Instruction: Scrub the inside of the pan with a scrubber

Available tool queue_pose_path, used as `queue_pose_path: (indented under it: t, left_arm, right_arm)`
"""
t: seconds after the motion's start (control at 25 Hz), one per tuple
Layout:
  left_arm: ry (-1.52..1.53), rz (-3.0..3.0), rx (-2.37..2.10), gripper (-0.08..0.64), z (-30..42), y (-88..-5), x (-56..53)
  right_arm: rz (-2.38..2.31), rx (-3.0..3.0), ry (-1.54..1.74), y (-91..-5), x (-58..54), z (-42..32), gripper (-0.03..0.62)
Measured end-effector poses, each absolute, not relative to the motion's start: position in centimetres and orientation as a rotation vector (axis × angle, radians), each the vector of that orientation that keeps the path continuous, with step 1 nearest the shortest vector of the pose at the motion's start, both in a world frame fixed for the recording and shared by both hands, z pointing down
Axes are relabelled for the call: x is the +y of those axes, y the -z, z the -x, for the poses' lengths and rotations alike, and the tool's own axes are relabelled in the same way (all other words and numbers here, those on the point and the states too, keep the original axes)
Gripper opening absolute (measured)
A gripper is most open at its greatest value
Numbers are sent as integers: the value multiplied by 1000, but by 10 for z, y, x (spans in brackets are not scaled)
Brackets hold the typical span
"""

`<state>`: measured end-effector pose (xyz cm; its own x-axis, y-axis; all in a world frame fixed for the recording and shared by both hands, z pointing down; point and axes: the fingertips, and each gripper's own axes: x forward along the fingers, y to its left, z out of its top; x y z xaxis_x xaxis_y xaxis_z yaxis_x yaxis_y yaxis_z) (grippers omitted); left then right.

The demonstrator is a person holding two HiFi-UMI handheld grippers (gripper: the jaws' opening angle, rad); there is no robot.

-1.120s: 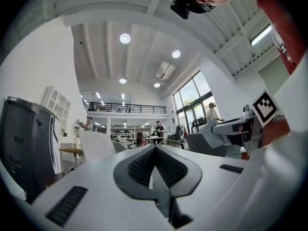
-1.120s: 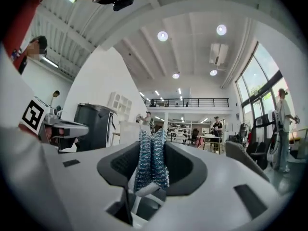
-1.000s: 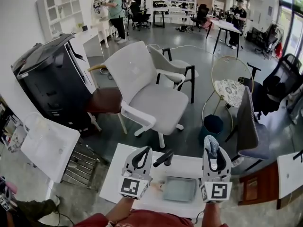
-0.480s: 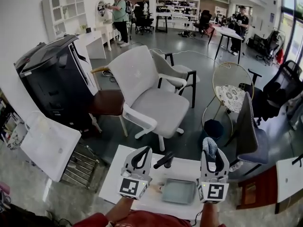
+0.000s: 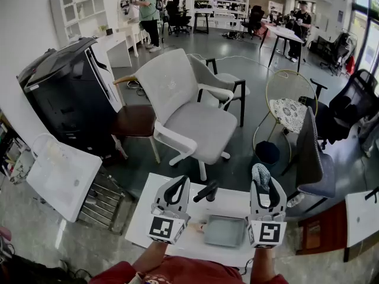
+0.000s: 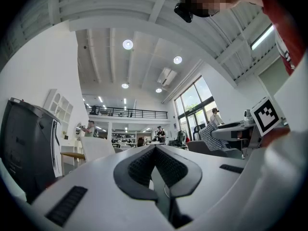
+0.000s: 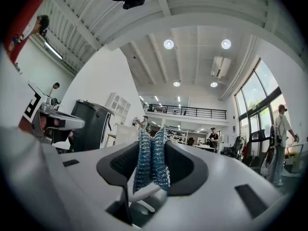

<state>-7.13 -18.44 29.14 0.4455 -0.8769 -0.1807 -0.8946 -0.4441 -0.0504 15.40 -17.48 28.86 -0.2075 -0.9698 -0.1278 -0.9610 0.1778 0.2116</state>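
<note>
My right claw [image 5: 263,188] pinches the scrubber [image 7: 151,162]; my left claw [image 6: 155,150] is closed, empty. Unheld, the pan [image 5: 225,231] may skid as I scrub.

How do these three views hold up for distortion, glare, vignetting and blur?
Head view: strong fisheye bending, even light, sharp; the pan reads clearly. Left gripper view: black vignette corners, ceiling lamps blown out, a mosaic patch on top, the near fingers soft. Right gripper view: same vignette and lamp glare; the scrubber is fairly crisp.
</note>
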Motion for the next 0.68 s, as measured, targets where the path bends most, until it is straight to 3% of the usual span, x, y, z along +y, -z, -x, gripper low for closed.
queue_pose_path:
  t: [0.68]
  left_arm:
    - [-213,2547,1584,14,78,-292,-174]
  right_arm:
    - [-1917,-2396,412,-282,-166,-144,179]
